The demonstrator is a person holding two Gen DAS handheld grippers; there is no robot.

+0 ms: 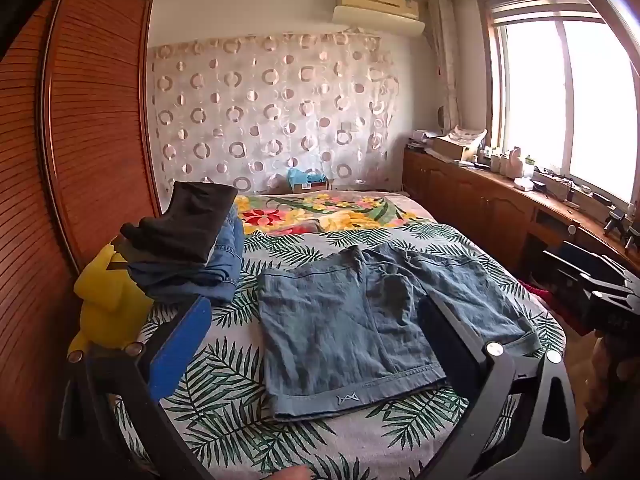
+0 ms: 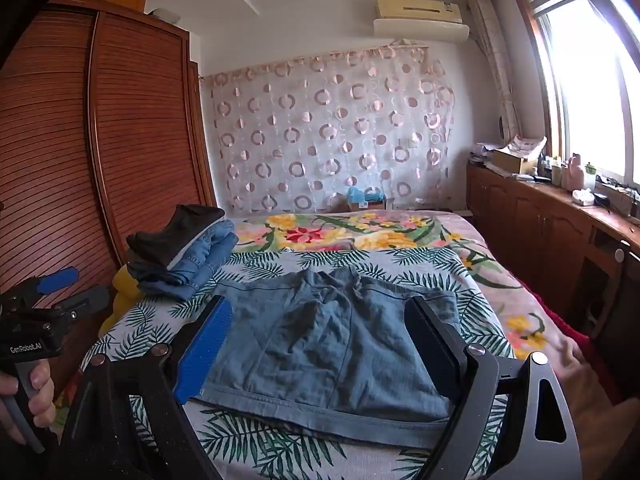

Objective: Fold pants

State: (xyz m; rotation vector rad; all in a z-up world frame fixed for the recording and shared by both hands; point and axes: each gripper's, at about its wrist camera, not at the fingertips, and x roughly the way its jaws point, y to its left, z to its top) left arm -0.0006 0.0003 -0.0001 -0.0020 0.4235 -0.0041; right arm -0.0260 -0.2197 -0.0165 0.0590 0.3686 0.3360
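Note:
Blue-grey pants (image 1: 352,332) lie on the leaf-print bed sheet (image 1: 224,424), folded up short with the legs side by side; they also show in the right wrist view (image 2: 332,348). My left gripper (image 1: 316,320) is open and empty, held above the near left part of the pants. My right gripper (image 2: 320,320) is open and empty, held above the near edge of the pants. The left gripper also shows at the left of the right wrist view (image 2: 60,288), and the right gripper's body at the right of the left wrist view (image 1: 600,292).
A stack of folded dark and denim clothes (image 1: 192,248) sits on the bed's left side over a yellow plush toy (image 1: 108,304). A wooden wardrobe (image 1: 80,120) stands left. A low cabinet with clutter (image 1: 500,184) runs under the window on the right.

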